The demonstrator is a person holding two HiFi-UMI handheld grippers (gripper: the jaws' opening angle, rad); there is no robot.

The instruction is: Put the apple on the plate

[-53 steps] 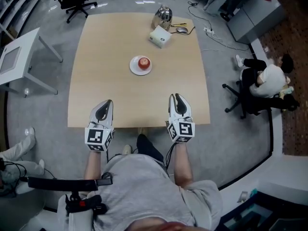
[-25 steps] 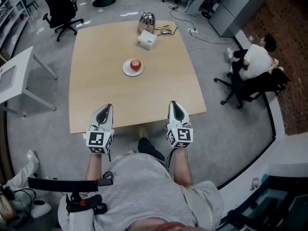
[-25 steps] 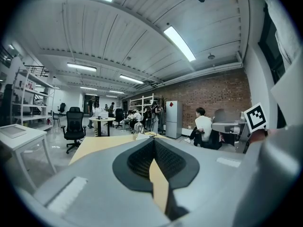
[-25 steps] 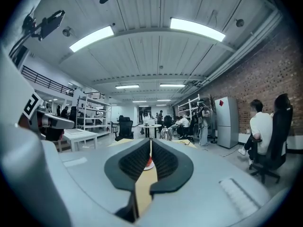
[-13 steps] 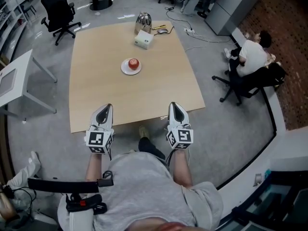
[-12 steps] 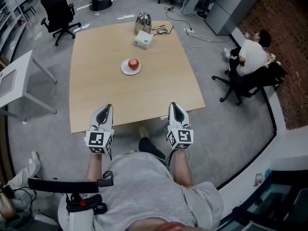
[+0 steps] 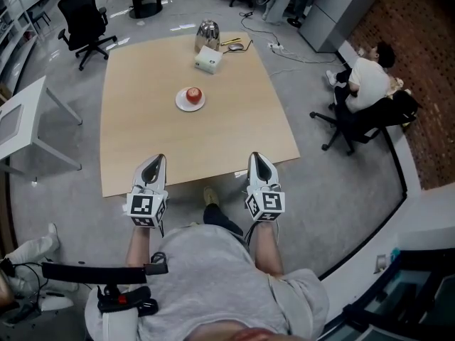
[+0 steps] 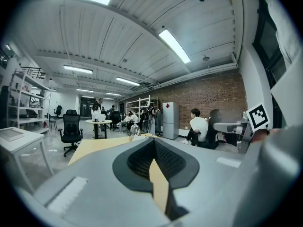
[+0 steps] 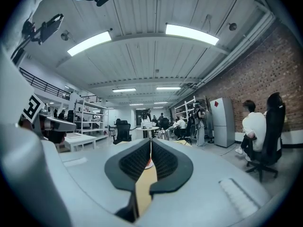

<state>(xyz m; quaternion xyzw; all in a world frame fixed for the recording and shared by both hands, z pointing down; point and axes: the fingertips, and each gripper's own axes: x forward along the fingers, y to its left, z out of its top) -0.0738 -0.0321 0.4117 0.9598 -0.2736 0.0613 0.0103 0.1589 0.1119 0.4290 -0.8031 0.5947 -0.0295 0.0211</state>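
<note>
A red apple [image 7: 193, 94] sits on a small white plate [image 7: 182, 106] in the far half of the tan table [image 7: 142, 141]. Both grippers hover side by side at the table's near edge, well short of the plate. The left gripper [image 7: 155, 160] is shut with nothing in it, and its pads meet at the tip in the left gripper view [image 8: 154, 141]. My right gripper [image 7: 259, 158] is also shut and holds nothing [image 9: 150, 141]. Through its narrow slit a bit of the apple and plate [image 9: 149, 163] shows far ahead.
At the table's far end stand a white box [image 7: 207, 61], a shiny metal pot [image 7: 207, 32] and some cables [image 7: 235, 46]. A black office chair [image 7: 83, 13] and a white side table [image 7: 21, 119] are at the left. A person sits on a chair [image 7: 362, 84] at the right.
In the head view the table, plate and apple have drifted away and up-left. Both grippers stay shut, side by side at the near edge. The apple has stayed on the plate.
</note>
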